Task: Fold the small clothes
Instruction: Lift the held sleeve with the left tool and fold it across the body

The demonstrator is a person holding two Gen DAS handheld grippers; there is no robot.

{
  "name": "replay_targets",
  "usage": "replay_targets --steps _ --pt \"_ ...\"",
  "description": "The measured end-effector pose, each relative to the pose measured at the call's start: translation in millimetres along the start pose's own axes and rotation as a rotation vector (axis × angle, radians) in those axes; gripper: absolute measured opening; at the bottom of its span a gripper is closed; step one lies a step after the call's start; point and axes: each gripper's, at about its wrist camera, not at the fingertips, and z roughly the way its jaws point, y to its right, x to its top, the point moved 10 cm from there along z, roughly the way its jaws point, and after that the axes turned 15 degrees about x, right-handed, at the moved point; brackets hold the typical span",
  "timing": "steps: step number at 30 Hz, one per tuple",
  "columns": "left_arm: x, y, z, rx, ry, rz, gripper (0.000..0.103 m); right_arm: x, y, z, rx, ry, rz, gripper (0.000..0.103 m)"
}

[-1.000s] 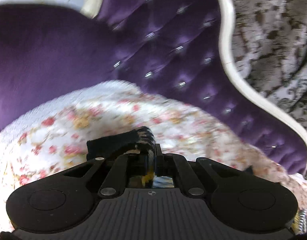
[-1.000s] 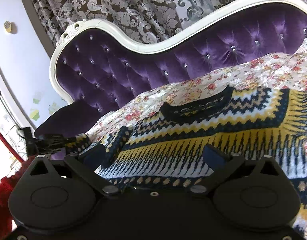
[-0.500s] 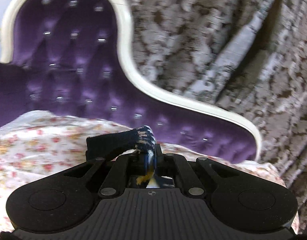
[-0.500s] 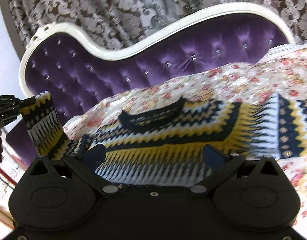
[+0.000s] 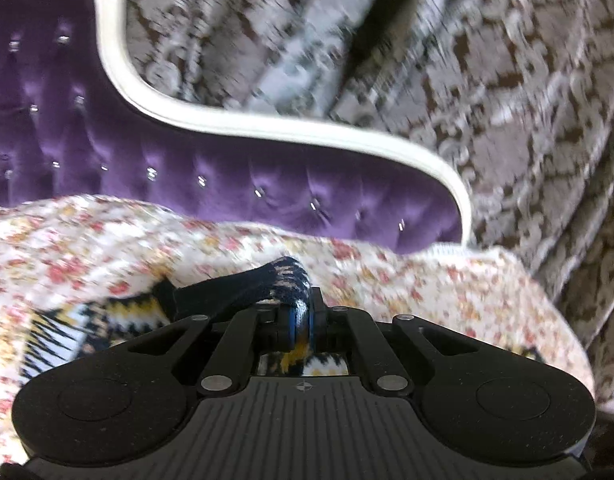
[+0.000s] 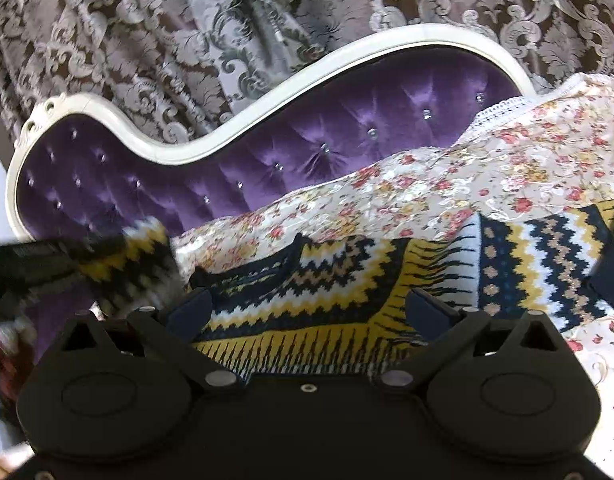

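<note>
A small knitted sweater (image 6: 339, 280) with navy, yellow and white zigzags lies flat on a floral cover. My right gripper (image 6: 307, 312) is open and hovers just over the sweater's body, below the navy collar (image 6: 263, 264). My left gripper (image 5: 301, 316) is shut on the sweater's navy sleeve cuff (image 5: 267, 280) and holds it lifted. In the right wrist view the left gripper (image 6: 35, 256) shows blurred at the left, with the sleeve (image 6: 135, 256) hanging from it. The other sleeve (image 6: 547, 256) lies spread out to the right.
The floral cover (image 6: 507, 168) lies over a purple tufted sofa (image 6: 307, 136) with a curved white frame (image 5: 267, 128). Patterned grey-brown curtains (image 6: 187, 20) hang behind it. A red item (image 6: 11, 360) sits low at the left edge.
My left gripper has swung right with the sleeve cuff, carrying it over toward the sweater's body. My right gripper has shifted, so the right sleeve has come further into its view.
</note>
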Motion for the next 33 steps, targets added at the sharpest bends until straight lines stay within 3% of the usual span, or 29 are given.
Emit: replay_targets --steps 8,9,10,12,16,22,26,33 --pt "-45 47 27 -0.038 -0.066 0.069 0.008 8 17 -4 -0.036 0.028 0.04 0.103" --pt "-48 51 28 -0.045 -0.072 0.084 0.017 9 17 -5 -0.035 0.032 0.042 0.103" --pt "-51 55 29 -0.053 -0.076 0.095 0.034 10 17 -6 -0.037 0.037 0.041 0.103" --pt "-56 61 29 -0.073 -0.074 0.11 0.05 11 18 -8 -0.044 0.048 0.037 0.103" --pt "-63 69 28 -0.106 -0.081 0.136 0.065 13 22 -10 -0.056 0.06 0.047 0.103" --pt "-80 86 37 -0.129 -0.116 0.152 0.074 17 30 -16 -0.093 0.084 0.039 0.103" --pt "-104 108 46 -0.135 -0.158 0.248 0.085 22 38 -24 -0.121 0.111 0.044 0.103" --pt "-130 121 37 -0.16 -0.131 0.37 0.088 27 47 -31 -0.14 0.136 0.06 0.103"
